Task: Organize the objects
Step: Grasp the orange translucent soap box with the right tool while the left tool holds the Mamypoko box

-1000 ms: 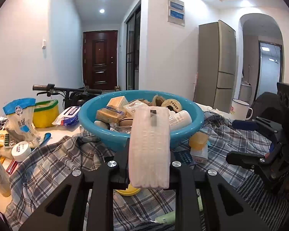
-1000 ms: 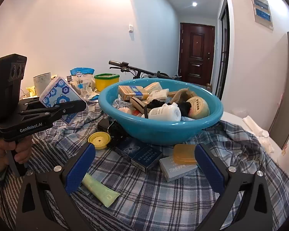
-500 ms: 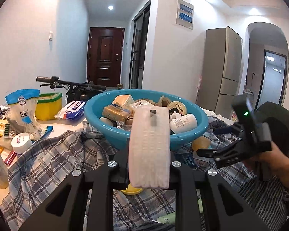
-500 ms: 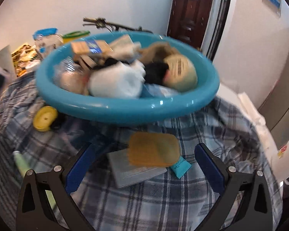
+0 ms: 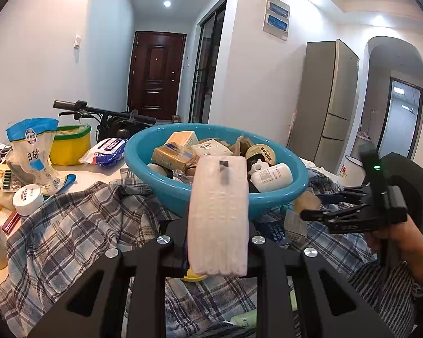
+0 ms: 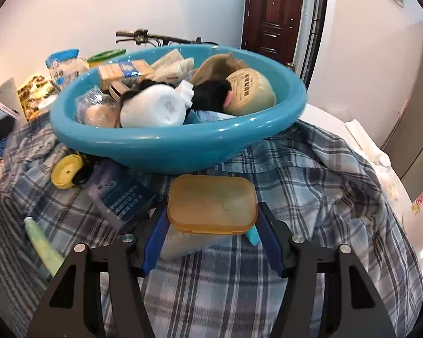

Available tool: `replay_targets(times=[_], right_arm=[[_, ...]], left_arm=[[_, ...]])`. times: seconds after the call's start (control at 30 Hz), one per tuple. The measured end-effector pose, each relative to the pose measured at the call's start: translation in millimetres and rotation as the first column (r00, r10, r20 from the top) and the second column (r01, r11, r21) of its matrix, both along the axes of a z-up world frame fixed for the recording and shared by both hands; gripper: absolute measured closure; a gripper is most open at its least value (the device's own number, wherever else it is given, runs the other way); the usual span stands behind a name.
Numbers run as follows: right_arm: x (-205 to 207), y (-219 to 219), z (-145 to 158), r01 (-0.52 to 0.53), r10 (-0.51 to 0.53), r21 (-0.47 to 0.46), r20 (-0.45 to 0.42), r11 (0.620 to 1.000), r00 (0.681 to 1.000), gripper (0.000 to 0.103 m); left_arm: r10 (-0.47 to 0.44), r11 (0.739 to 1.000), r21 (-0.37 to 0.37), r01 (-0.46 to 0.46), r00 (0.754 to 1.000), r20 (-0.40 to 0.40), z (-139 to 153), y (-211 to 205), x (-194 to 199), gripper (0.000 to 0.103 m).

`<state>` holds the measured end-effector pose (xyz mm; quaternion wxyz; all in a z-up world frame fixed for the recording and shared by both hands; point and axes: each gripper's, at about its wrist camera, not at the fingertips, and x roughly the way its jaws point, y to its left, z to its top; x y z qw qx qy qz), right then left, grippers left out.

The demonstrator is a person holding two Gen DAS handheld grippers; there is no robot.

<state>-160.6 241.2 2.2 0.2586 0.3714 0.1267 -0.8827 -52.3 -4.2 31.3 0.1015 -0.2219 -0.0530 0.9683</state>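
Observation:
The white tissue pack (image 5: 218, 214) stands upright in my left gripper (image 5: 217, 253), which is shut on it, in front of the blue basin (image 5: 268, 197). That basin (image 6: 169, 146) is heaped with boxes, a white bottle and a round tin. My right gripper (image 6: 213, 225) is closing, and its blue pads touch both sides of the amber soap box (image 6: 211, 200), which lies on a grey box just before the basin. In the left wrist view the right gripper (image 5: 315, 205) reaches in from the right, held by a hand (image 5: 394, 242).
A plaid cloth (image 6: 310, 174) covers the table. On it lie a yellow lid (image 6: 66, 167), a dark blue box (image 6: 124, 197) and a green tube (image 6: 42, 242). Bags, a yellow tub (image 5: 69, 146) and a white jar (image 5: 28, 198) crowd the left side. A mug (image 6: 420, 205) stands far right.
The right gripper dipped and moved forward to the amber box, and its jaws narrowed from wide open to the box's sides. The left gripper stayed where it was, still holding the tissue pack.

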Motion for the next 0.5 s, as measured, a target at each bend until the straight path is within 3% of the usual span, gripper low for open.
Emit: replay_targets(times=[0.23,0.5], right_arm=[[31,17,49,-0.043,0.037,-0.118,-0.050,0.992,0.998,0.043],[64,3,161,-0.196,0.109,-0.280,-0.297,0.940,0.949,0.043]], left_arm=[[0.003,1.000,0.000,-0.003,1.000,0.002,0,-1,0,0.081],[0.005,1.000,-0.014,-0.005,1.000,-0.014,3,1,3,0.081]])
